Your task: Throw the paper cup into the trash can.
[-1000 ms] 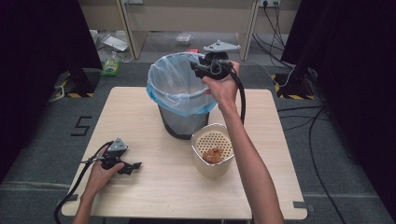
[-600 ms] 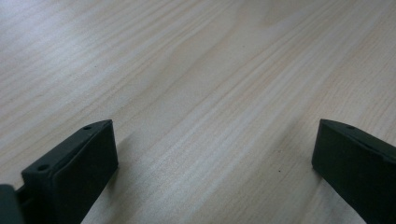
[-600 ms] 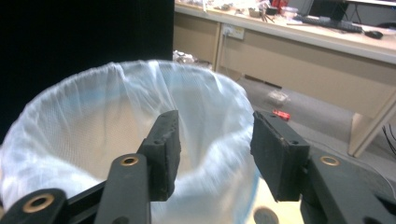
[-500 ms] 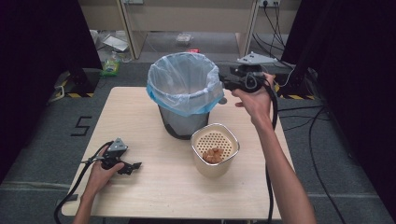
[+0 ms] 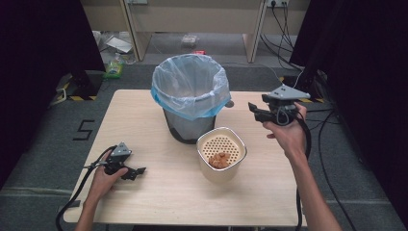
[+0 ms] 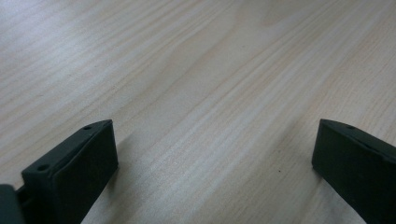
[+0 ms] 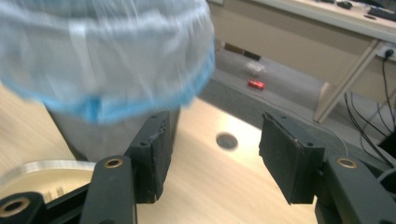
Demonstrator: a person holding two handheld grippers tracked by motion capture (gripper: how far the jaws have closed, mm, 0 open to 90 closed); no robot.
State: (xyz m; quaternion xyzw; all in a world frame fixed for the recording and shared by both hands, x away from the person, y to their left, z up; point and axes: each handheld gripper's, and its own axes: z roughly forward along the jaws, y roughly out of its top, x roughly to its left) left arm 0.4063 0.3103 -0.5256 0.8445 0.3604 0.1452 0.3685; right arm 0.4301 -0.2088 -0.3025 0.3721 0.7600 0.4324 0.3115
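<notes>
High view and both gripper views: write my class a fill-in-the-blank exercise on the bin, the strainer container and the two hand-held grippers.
1. The dark bin is lined with a pale ____ plastic bag.
2. The brown food pieces lie in the cream perforated ____.
3. The left hand-held gripper rests on the light wooden ____.
4. Nothing is between the right hand-held gripper's jaws, which stand ____.

Missing words: blue; container; table; open

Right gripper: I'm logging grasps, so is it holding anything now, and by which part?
Nothing is held. The right gripper has just been opening, its jaws apart and empty beside the bin.
</notes>
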